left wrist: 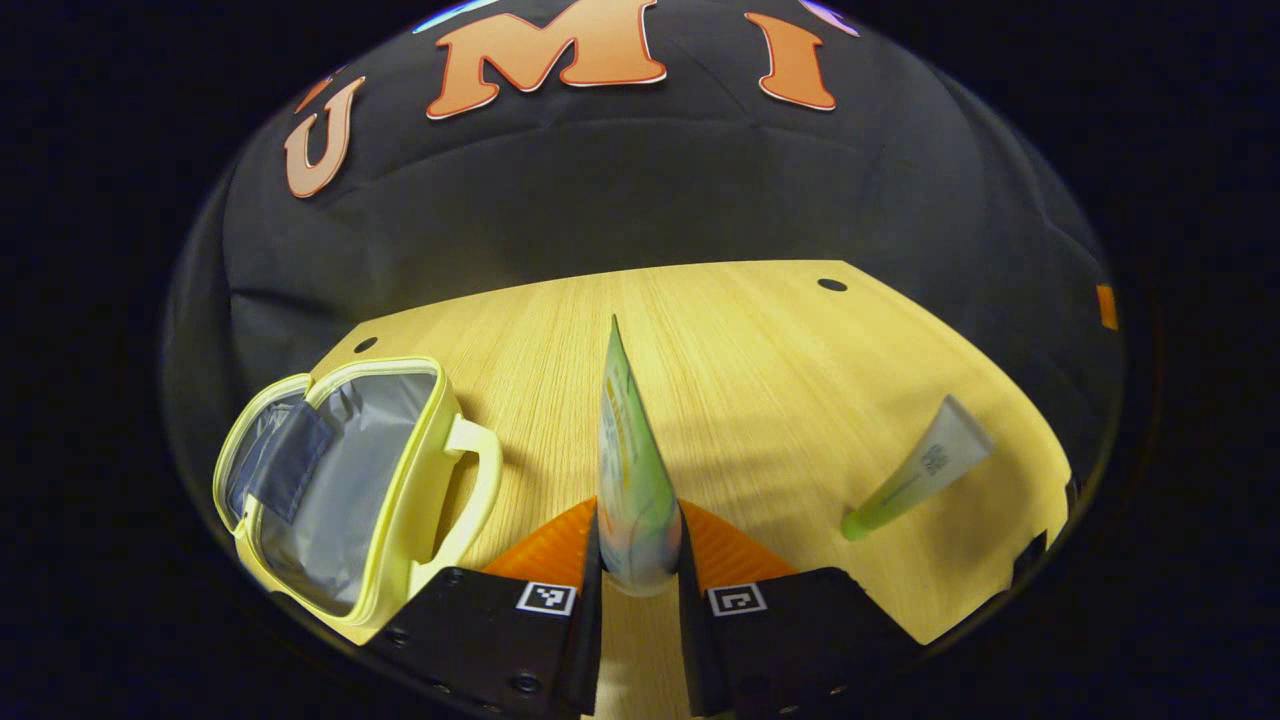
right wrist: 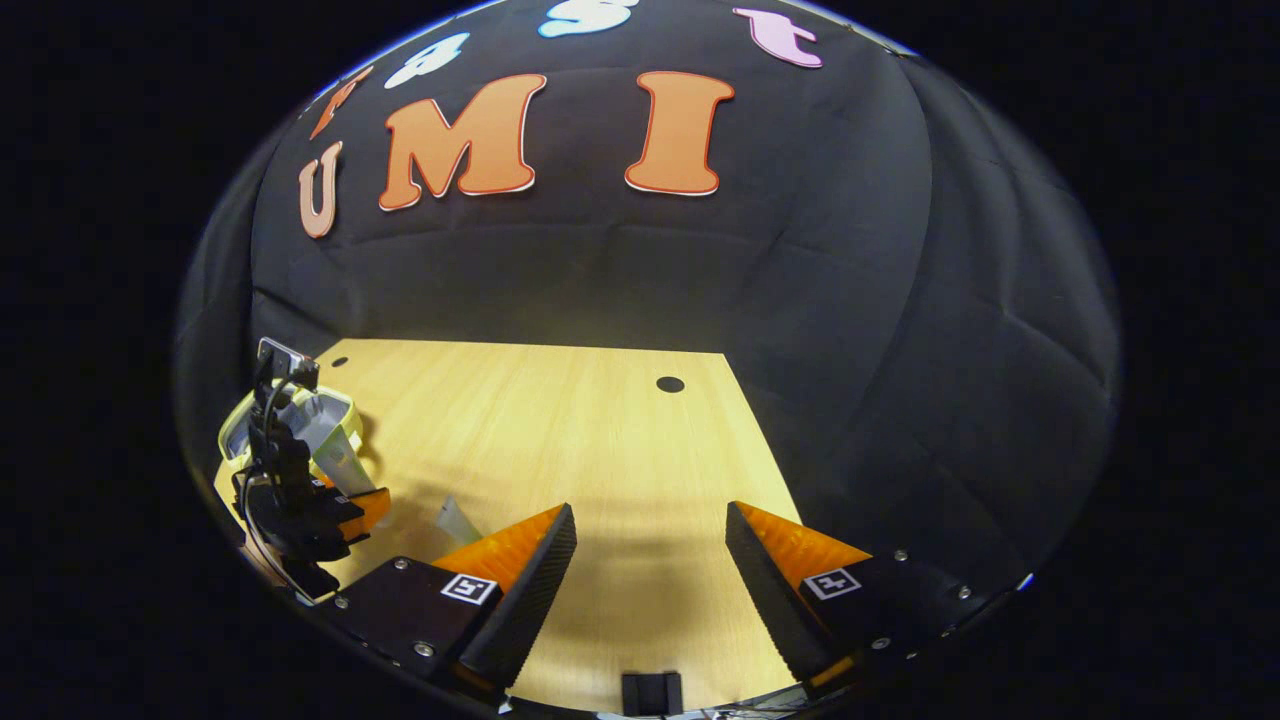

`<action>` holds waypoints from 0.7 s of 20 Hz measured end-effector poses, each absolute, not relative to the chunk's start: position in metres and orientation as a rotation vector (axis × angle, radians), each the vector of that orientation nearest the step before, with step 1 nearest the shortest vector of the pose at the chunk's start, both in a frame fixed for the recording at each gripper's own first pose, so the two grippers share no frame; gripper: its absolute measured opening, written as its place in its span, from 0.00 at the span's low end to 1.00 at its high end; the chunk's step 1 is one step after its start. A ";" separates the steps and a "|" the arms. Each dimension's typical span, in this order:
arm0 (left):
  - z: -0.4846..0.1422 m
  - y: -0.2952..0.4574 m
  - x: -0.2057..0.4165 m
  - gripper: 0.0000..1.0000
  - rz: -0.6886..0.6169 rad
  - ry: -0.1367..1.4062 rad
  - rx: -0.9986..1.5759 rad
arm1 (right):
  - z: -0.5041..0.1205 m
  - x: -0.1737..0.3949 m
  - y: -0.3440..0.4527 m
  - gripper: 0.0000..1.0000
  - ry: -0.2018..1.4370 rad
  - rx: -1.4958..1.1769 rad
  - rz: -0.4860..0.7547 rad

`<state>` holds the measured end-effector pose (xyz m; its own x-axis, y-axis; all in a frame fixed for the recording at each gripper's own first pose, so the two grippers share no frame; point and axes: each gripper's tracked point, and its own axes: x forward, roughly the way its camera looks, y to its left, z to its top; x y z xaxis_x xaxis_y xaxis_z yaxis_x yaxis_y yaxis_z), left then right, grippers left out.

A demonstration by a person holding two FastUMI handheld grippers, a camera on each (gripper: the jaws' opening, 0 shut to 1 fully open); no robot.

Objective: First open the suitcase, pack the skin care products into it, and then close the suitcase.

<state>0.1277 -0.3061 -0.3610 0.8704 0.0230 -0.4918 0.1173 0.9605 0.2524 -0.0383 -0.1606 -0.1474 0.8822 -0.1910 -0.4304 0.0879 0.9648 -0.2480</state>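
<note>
My left gripper [left wrist: 640,530] is shut on a green-and-white skin care tube [left wrist: 632,450], which points away from me above the wooden table [left wrist: 760,340]. The pale yellow suitcase [left wrist: 345,480] lies open to the left of the tube, showing its grey lining, with its handle toward the gripper. A second tube [left wrist: 920,478], grey with a green cap, lies on the table to the right. In the right gripper view my right gripper [right wrist: 650,565] is open over bare table, with nothing between its fingers. Far left there, the left gripper [right wrist: 300,510] holds its tube [right wrist: 340,465] beside the suitcase [right wrist: 325,415].
The table's far edge meets the black cloth wall. Two small dark holes [left wrist: 832,285] [left wrist: 365,344] mark the table's back corners. The second tube [right wrist: 455,520] lies just beyond my right gripper's left finger.
</note>
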 end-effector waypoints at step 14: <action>-0.253 -0.277 0.062 0.33 -0.091 0.578 0.269 | -0.238 0.003 -0.041 0.96 0.566 -0.157 0.116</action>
<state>0.0620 -0.2772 -0.2533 0.8344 -0.0098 -0.5510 0.1599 0.9611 0.2250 0.0033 -0.0411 -0.2376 0.8381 0.0663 -0.5414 -0.1525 0.9815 -0.1159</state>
